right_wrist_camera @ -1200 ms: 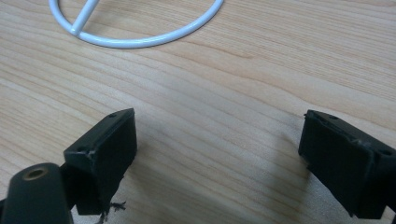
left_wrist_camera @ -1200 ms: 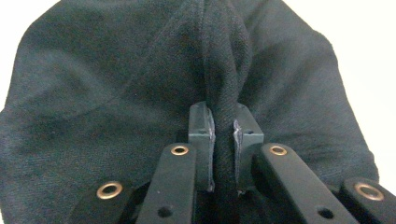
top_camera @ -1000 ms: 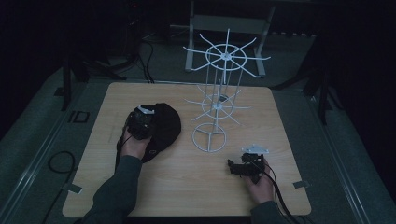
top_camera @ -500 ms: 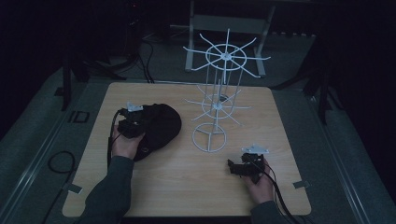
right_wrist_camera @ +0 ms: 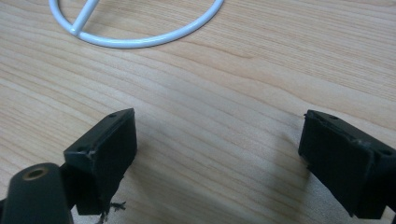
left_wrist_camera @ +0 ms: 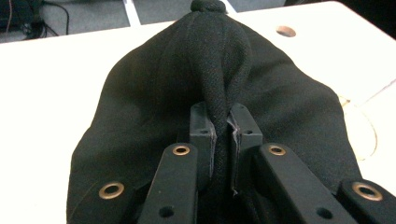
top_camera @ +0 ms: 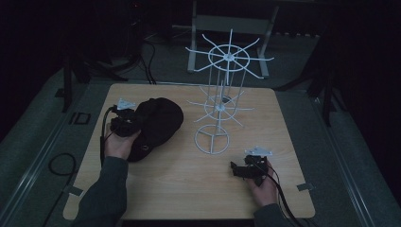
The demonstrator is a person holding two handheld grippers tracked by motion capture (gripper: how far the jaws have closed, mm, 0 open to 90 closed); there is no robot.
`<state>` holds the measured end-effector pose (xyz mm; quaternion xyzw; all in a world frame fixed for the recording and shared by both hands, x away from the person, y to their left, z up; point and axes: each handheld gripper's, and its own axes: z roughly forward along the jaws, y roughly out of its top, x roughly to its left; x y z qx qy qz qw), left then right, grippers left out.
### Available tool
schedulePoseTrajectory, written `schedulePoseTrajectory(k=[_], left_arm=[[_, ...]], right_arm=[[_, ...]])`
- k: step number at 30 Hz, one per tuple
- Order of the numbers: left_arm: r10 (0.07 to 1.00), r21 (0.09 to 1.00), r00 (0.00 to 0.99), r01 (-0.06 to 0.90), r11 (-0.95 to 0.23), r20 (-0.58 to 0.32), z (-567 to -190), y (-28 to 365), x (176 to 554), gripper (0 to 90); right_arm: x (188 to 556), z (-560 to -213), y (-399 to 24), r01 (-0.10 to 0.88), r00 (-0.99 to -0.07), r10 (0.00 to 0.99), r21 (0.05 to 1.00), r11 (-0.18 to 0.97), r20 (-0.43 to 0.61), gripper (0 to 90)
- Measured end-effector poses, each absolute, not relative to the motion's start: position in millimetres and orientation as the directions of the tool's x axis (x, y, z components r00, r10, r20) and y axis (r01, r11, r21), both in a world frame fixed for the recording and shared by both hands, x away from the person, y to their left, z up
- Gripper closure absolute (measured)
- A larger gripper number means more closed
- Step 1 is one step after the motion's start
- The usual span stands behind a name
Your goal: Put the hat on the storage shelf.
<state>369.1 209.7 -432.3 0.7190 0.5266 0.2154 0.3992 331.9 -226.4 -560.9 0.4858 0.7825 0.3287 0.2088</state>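
Note:
A black cloth cap (top_camera: pixel 158 124) lies on the left half of the wooden table (top_camera: pixel 179 189). My left gripper (top_camera: pixel 127 120) sits at the cap's left side, shut on a pinched fold of the cap (left_wrist_camera: pixel 219 88); its jaws press the cloth from both sides. A white wire rack (top_camera: pixel 222 101) with spoke-like hooks stands at mid table on a ring base (right_wrist_camera: pixel 135 39). My right gripper (top_camera: pixel 241 170) rests low at the table's front right, open, with bare wood between its pads (right_wrist_camera: pixel 109 149).
Cables trail from both grippers off the table's front. Dark floor with more cables and a grey metal frame (top_camera: pixel 227 23) lies beyond the far edge. Bare wood stretches between the two hands.
My left gripper has shifted left across the cap, from its top to its left side, and now pinches a fold. The right gripper has stayed put.

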Motion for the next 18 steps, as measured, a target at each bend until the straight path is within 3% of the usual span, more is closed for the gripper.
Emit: schedulePoseTrajectory(k=[18], left_arm=[[0.904,0.858,0.401,0.507,-0.086,-0.147,-397.9,224.6,357.8,83.1]], right_arm=[[332.0,-560.9,-226.4,0.622,-0.44,0.898,0.718,0.311,-0.008,11.1]])
